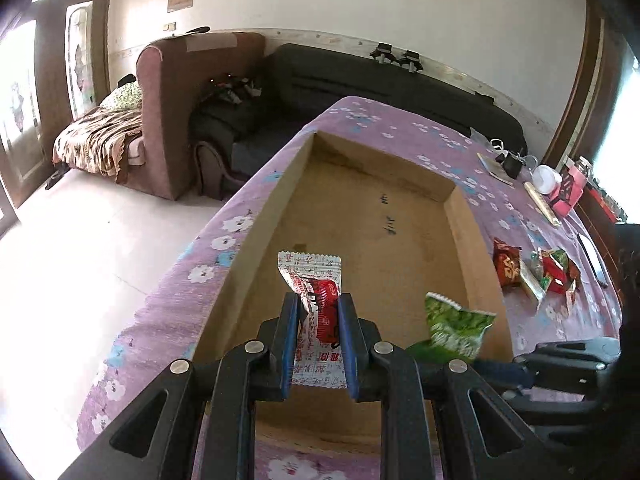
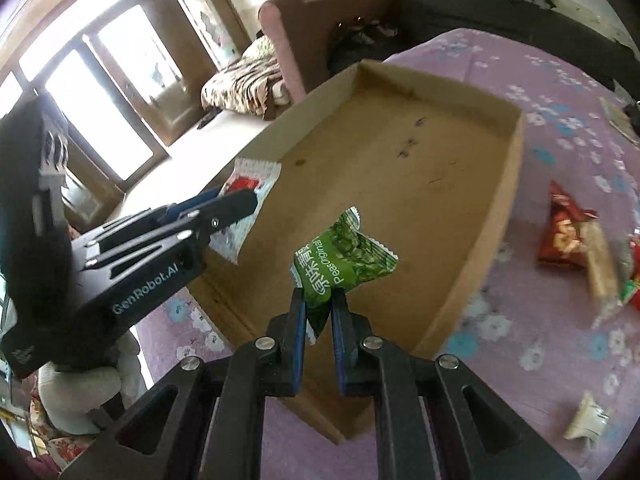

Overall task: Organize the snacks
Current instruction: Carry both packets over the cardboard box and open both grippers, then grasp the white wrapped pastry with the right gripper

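Left tool [image 1: 319, 308] was clamped on a white-and-red snack packet [image 1: 316, 280], its two blue-lined fingers pressed against the wrapper's sides, and it held the packet in the air above the near left part of a shallow cardboard box [image 1: 460, 208]. Right tool [image 2: 319, 300] was likewise closed on a green pea packet [image 2: 344, 256], pinching it by its lower corner so that the bag stood up and leaned away over the near end of the same box. From the right wrist view the left tool [image 2: 250, 202] showed from the side, carrying its packet over the box's left wall. The box lay on a table covered with a purple flowered cloth [image 1: 168, 292], close to the table's left edge, and its floor looked bare. More snacks waited in a loose pile [image 1: 536, 272] on the cloth beyond the box's right wall, and one pale packet [image 2: 586, 420] lay apart near the table's front edge. Judging by this, the step in hand was carrying two snacks to the box at once, early in the sorting. The next move would call for lowering each packet toward the box floor, keeping the two apart, then parting the fingers to let them drop flat before reaching back to the pile on the right.
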Demonstrator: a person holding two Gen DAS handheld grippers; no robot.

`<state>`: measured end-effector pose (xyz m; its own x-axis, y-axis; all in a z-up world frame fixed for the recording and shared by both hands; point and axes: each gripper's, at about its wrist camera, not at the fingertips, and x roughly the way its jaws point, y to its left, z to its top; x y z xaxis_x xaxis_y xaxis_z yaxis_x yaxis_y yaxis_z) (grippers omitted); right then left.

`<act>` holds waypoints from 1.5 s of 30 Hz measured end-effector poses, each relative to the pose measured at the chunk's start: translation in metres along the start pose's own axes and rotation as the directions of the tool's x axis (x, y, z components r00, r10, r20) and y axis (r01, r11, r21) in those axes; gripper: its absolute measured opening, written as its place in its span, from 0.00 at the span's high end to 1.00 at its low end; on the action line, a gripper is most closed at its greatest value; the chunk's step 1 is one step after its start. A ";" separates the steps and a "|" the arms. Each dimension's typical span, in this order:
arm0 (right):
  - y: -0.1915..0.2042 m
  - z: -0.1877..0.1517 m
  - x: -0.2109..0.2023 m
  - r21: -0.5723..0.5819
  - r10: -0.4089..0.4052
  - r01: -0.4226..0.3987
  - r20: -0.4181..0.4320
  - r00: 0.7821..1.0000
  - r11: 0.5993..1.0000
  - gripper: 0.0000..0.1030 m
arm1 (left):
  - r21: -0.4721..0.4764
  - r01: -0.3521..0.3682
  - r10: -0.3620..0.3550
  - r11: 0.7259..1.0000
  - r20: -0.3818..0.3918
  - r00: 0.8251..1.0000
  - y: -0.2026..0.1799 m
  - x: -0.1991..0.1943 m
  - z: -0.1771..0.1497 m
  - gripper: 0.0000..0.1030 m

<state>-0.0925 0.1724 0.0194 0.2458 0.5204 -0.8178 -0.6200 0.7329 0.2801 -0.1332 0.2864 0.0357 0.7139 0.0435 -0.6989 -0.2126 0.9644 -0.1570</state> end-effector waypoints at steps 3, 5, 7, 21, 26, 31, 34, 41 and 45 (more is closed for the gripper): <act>0.002 0.000 0.008 -0.004 0.003 -0.003 -0.016 1.000 1.000 0.89 | -0.009 0.002 -0.002 1.000 0.003 1.000 0.004 0.001 0.000 0.81; 0.005 -0.001 0.012 -0.010 0.001 -0.002 -0.023 1.000 1.000 0.88 | -0.012 0.004 -0.004 1.000 0.006 1.000 0.005 0.000 0.000 0.80; 0.010 -0.002 0.011 -0.019 -0.002 0.002 -0.020 1.000 1.000 0.87 | -0.013 0.007 -0.006 1.000 0.017 1.000 0.004 -0.003 0.001 0.79; -0.064 -0.032 -0.115 0.052 -0.166 0.159 0.198 0.966 0.986 0.70 | 0.036 0.021 -0.027 0.999 0.169 0.985 -0.031 -0.067 0.014 0.27; -0.142 -0.073 -0.145 0.156 -0.268 0.244 0.159 0.950 0.957 0.69 | 0.071 0.055 -0.066 0.996 0.160 0.985 -0.062 -0.067 0.011 0.27; -0.169 -0.093 -0.133 0.170 -0.222 0.199 0.126 0.967 0.965 0.67 | 0.122 0.143 -0.154 0.982 0.092 0.984 -0.105 -0.056 0.007 0.27; -0.163 -0.096 -0.121 0.112 -0.197 0.183 0.134 0.971 0.977 0.58 | 0.166 0.180 -0.191 0.970 0.053 0.980 -0.128 -0.047 0.006 0.27; -0.149 -0.098 -0.095 -0.016 -0.196 0.198 0.104 0.975 0.980 0.54 | 0.234 0.214 -0.211 0.948 -0.039 0.977 -0.177 -0.012 0.011 0.27; -0.152 -0.100 -0.088 -0.022 -0.200 0.203 0.096 0.975 0.979 0.54 | 0.275 0.216 -0.198 0.937 -0.092 0.976 -0.200 0.019 0.018 0.27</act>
<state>-0.0945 -0.0286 -0.0011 0.4351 0.4026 -0.8054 -0.5736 0.8134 0.0967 -0.0654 0.0995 0.0668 0.6772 -0.1723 -0.7153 0.1382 0.9847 -0.1063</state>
